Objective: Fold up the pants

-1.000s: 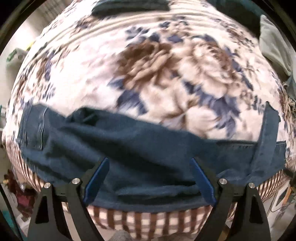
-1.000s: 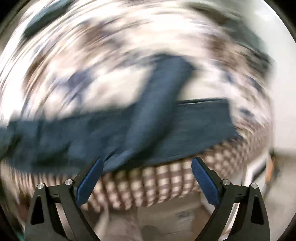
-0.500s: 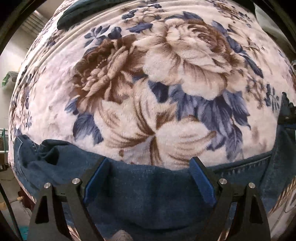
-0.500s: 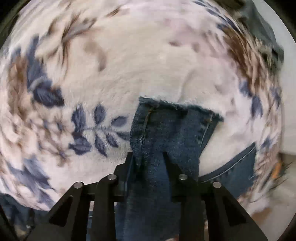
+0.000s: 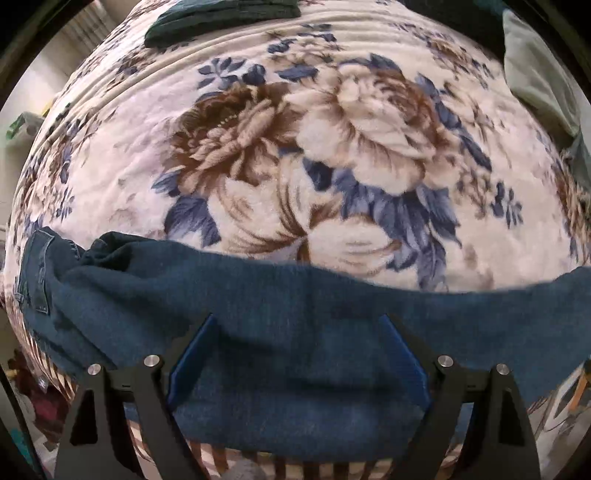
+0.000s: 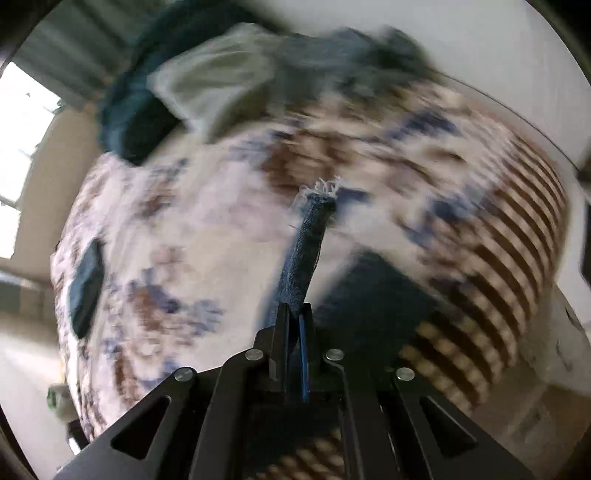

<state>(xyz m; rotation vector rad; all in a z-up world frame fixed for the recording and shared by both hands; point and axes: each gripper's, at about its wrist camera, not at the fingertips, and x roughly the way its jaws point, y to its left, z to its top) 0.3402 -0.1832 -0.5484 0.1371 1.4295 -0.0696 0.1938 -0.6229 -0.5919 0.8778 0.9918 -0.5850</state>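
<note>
Dark blue denim pants (image 5: 295, 306) lie stretched across the near edge of a floral blanket (image 5: 332, 147), waistband at the left. My left gripper (image 5: 297, 354) is open, its blue-padded fingers (image 5: 188, 362) spread just over the denim. My right gripper (image 6: 295, 325) is shut on a pant leg (image 6: 306, 251), lifted off the bed so its frayed hem (image 6: 321, 188) points away from the camera. That view is motion-blurred.
A folded dark green garment (image 5: 221, 14) lies at the blanket's far edge. A pale grey-green cloth (image 5: 539, 74) lies at the far right, also in the right wrist view (image 6: 214, 85) beside dark clothes. A brown striped bed skirt (image 6: 498, 258) hangs at the side.
My right gripper closed on the pant leg and has lifted it up off the blanket, swinging quickly. My left gripper drew back a little and stays open over the pants.
</note>
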